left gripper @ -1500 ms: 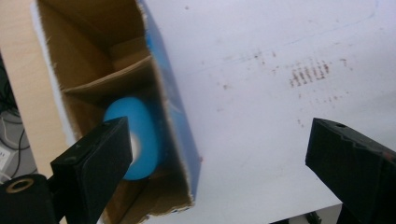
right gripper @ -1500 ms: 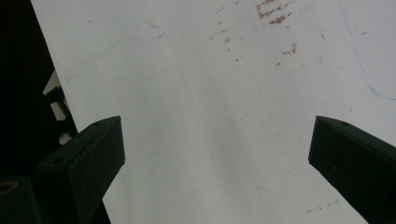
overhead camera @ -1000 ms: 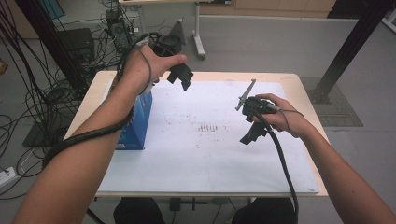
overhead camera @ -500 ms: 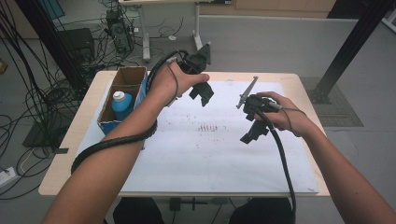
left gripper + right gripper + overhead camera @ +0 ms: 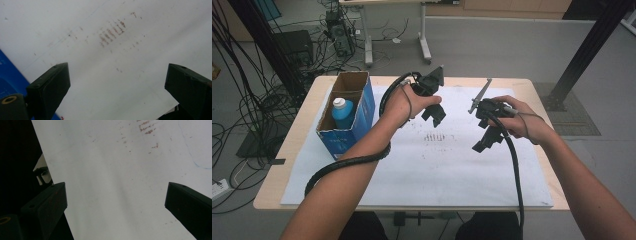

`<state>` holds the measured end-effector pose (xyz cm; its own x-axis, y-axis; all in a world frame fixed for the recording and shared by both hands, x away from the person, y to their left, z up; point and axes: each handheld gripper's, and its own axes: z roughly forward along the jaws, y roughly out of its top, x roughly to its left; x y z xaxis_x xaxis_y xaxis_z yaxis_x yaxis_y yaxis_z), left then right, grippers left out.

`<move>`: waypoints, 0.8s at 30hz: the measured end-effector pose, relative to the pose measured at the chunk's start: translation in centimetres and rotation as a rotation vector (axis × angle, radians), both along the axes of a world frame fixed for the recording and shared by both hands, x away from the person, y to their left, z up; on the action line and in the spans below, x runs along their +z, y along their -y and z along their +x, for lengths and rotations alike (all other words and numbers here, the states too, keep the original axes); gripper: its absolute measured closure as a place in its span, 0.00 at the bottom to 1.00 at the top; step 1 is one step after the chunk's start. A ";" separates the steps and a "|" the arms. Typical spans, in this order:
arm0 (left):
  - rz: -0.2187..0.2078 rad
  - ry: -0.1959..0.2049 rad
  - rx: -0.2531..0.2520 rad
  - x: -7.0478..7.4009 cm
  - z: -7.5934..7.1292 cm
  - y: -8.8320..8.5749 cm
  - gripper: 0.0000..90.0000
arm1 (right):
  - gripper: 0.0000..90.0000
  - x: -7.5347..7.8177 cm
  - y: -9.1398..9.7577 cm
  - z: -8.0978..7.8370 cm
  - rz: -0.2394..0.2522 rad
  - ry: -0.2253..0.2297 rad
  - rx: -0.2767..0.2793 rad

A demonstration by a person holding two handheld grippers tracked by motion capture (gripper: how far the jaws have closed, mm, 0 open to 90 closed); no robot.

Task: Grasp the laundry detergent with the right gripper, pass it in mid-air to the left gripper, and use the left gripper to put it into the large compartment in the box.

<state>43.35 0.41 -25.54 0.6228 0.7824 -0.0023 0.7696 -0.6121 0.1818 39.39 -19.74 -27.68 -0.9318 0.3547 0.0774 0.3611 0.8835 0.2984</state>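
The blue bottle (image 5: 343, 113) with its white cap stands upright inside the open blue cardboard box (image 5: 362, 107), which sits on the left part of the tabletop (image 5: 297, 135), partly on the white sheet (image 5: 437, 170) that covers most of the surface. Of the two tools, the left hand-held gripper (image 5: 435, 114) is the nearer one to the bottle: it hangs over the sheet to the right of the box, apart from it, with its jaws pointing down toward a patch of small dark marks (image 5: 432, 136). The right hand-held gripper (image 5: 481, 142) is farther off, well apart from the box, held above the right half of the sheet with its black cable trailing back along the person's forearm.

In the left gripper view the left hand-held gripper (image 5: 117, 82) has its jaws spread wide with nothing between them, and beneath lies the sheet with the rows of brownish marks (image 5: 110, 33); a blue edge of the box (image 5: 10, 77) shows at the lower left. In the right gripper view the right hand-held gripper (image 5: 116, 202) is likewise spread wide and holds nothing; the sheet's edge runs down the left against a dark background. The high view alone places the bottle in its box and shows both hands above the tabletop.
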 end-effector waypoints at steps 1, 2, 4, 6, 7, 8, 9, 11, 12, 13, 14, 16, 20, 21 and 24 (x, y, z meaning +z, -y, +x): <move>0.002 -0.003 0.000 -0.2 0.0 0.1 0.07 | 0.04 0.3 0.1 0.0 -0.001 0.001 -0.003; 0.002 -0.001 -0.001 -0.4 0.0 0.1 0.07 | 0.04 0.5 0.2 0.0 -0.001 0.000 -0.006; -0.005 -0.005 0.005 -0.8 0.1 0.2 0.07 | 0.04 0.9 0.3 -0.1 -0.004 0.008 -0.010; -0.001 -0.003 0.005 -1.1 0.1 0.3 0.08 | 0.04 1.4 0.5 -0.1 -0.005 0.011 -0.015; -0.001 -0.004 0.005 -1.3 0.1 0.4 0.08 | 0.04 1.7 0.5 -0.2 -0.007 0.015 -0.012; -0.002 -0.009 0.007 -1.6 0.1 0.4 0.09 | 0.04 2.0 0.6 -0.2 -0.011 0.014 -0.011; -0.005 -0.011 0.010 -1.8 0.1 0.5 0.09 | 0.04 2.2 0.6 -0.2 -0.016 0.016 -0.013; 0.000 -0.013 0.009 -2.2 0.1 0.6 0.09 | 0.04 2.8 0.8 -0.2 -0.017 0.017 -0.015; -0.003 -0.011 0.013 -2.5 0.1 0.7 0.09 | 0.04 2.9 0.8 -0.1 -0.019 0.019 -0.015; -0.007 -0.015 0.015 -2.7 0.1 0.7 0.09 | 0.04 3.3 0.9 -0.1 -0.018 0.025 -0.020; -0.003 -0.017 0.013 -2.9 0.2 0.7 0.09 | 0.04 3.6 0.9 0.0 -0.019 0.027 -0.021; -0.002 -0.022 0.012 -3.4 0.2 0.8 0.09 | 0.05 4.0 1.0 0.1 -0.016 0.027 -0.023; 0.003 -0.037 0.011 -4.2 0.2 0.9 0.09 | 0.04 5.2 1.0 0.3 -0.026 0.042 -0.021; -0.004 -0.035 0.016 -4.3 0.2 0.9 0.09 | 0.04 5.8 0.9 0.3 -0.027 0.049 -0.021; -0.008 -0.042 0.018 -4.9 0.2 0.9 0.09 | 0.04 6.7 0.8 0.3 -0.029 0.061 -0.017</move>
